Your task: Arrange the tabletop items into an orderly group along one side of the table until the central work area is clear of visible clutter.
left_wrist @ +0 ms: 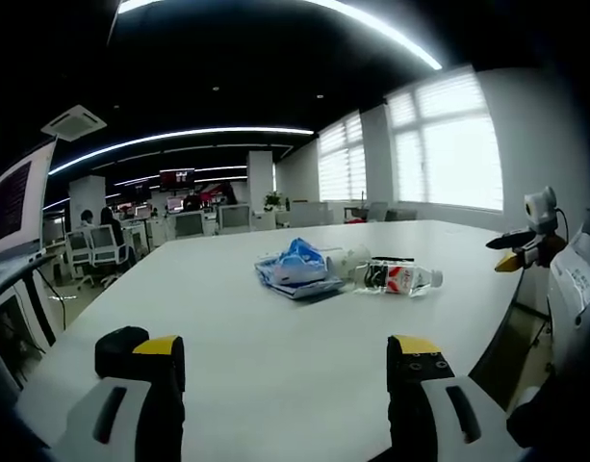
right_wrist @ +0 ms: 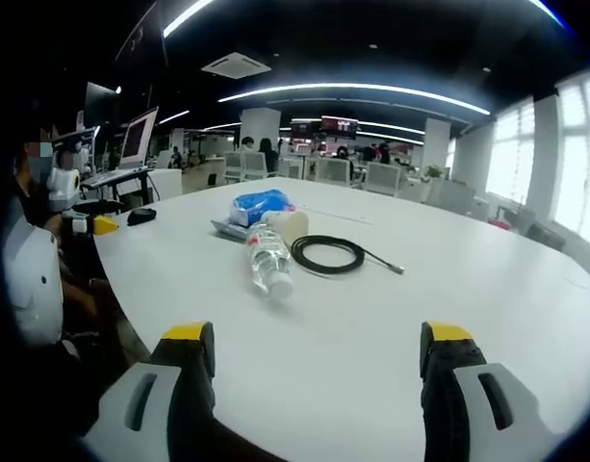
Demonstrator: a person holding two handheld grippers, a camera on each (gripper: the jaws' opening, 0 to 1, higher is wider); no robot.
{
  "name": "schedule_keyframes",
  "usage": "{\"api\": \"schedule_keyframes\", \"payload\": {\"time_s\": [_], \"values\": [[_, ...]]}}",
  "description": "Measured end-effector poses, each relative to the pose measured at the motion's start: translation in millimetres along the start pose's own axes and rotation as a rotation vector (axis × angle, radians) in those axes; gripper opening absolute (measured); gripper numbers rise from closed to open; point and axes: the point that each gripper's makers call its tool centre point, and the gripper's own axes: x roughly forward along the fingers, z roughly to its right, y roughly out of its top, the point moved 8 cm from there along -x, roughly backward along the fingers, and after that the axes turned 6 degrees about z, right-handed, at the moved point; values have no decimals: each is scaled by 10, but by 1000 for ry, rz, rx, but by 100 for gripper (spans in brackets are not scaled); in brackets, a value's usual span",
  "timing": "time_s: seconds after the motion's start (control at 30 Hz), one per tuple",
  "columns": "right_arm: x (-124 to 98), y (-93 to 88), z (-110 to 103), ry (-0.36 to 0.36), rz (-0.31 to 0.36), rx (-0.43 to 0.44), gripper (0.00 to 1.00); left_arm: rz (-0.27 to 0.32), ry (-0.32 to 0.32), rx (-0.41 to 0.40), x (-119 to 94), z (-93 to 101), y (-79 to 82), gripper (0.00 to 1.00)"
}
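Mid-table: small clutter pile, both grippers empty w/ jaws apart, well short of it.

L to R in left gripper view: left gripper (left_wrist: 287, 371) jaws wide, nothing between; ahead sits blue bag (left_wrist: 296, 264) on a flat pack, then bottle (left_wrist: 398, 278) lying on its side just beside it, touching or nearly. Right gripper view: right gripper (right_wrist: 317, 364) also spread, empty; bag (right_wrist: 260, 205) farthest, cup (right_wrist: 287, 225) next to it, bottle (right_wrist: 270, 260) pointing toward cam, cable (right_wrist: 330, 254) coiled just right of bottle. Table (right_wrist: 487, 289) bare elsewhere. Handling, my guess: bottle light, smooth, will roll – grab across mid-body, not cap. Bag soft/crinkly, pinch a fold. Cable floppy, coil may spill – pinch across the loop. Cup light, crushable, go easy. Nothing w/in reach yet; both need to close in.
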Motion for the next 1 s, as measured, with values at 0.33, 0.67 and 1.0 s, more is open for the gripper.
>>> {"api": "schedule_keyframes", "payload": {"time_s": [0.33,0.67,1.0], "values": [[-27,0,-23,6,3,-8,85,4,2,8,-11,5,17,86],[-54,1,-19,12,8,-12,84,-1,6,13,-7,23,20,86],[-65,-1,-22,14,7,-15,84,0,10,20,-25,21,26,86]]}}
